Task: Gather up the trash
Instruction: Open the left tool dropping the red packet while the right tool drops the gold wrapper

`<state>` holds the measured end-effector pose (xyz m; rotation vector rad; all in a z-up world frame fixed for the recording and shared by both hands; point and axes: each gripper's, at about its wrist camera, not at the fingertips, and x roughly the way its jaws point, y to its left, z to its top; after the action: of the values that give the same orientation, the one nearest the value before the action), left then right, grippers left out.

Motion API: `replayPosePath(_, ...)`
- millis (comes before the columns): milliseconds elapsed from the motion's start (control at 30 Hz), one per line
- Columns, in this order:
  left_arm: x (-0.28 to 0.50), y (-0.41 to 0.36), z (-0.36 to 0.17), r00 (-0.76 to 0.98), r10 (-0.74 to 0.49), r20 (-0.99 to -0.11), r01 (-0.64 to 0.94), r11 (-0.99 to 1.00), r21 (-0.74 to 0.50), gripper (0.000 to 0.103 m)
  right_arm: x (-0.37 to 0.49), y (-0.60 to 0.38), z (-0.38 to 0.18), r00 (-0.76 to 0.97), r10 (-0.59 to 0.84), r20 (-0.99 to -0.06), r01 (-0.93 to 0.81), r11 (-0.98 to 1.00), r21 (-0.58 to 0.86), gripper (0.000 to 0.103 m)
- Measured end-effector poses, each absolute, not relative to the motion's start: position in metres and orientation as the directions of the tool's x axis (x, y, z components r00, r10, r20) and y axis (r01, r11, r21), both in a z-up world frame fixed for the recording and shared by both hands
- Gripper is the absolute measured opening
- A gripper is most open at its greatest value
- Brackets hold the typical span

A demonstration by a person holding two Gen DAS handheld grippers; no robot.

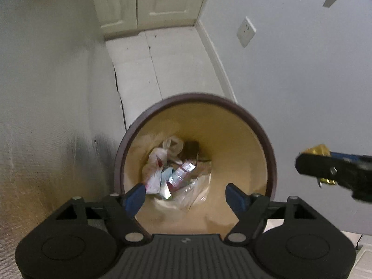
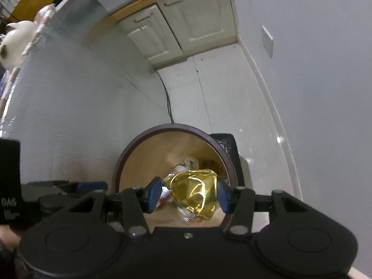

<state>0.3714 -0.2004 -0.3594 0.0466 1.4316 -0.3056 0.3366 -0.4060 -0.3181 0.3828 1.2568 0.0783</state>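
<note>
Right gripper (image 2: pixel 188 196) clamps gold foil wrapper (image 2: pixel 195 193) over the bin (image 2: pixel 121 160), positioned for dropping. Left gripper (image 1: pixel 186 196) hangs apart, empty, above the bin's trash (image 1: pixel 172 174).

Your left tool (image 1: pixel 184 194) hangs above the near rim of the bin (image 1: pixel 265 137), with the wrappers (image 1: pixel 172 174) in its bottom. Your right tool (image 2: pixel 186 196), right of it, has the foil wrapper (image 2: pixel 194 191) between its fingers. Cabinet doors (image 2: pixel 176 28) stand far behind; the wall socket (image 1: pixel 246 31) lies right.
</note>
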Motion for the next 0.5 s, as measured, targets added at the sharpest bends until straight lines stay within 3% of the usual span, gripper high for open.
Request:
replayPosePath(267, 0.362, -0.185, -0.373, 0.070, -0.169, -0.983, 0.192, 0.969, -0.153, 0.083, 0.360, -0.396, -0.363, 0.251, 0.287, -0.925, 0.165, 0.928, 0.333, 0.051)
replayPosePath(500, 0.360, -0.175, -0.379, 0.056, -0.166, -0.984, 0.151, 0.976, -0.156, 0.100, 0.390, -0.382, -0.385, 0.236, 0.315, -0.919, 0.155, 0.922, 0.356, 0.052)
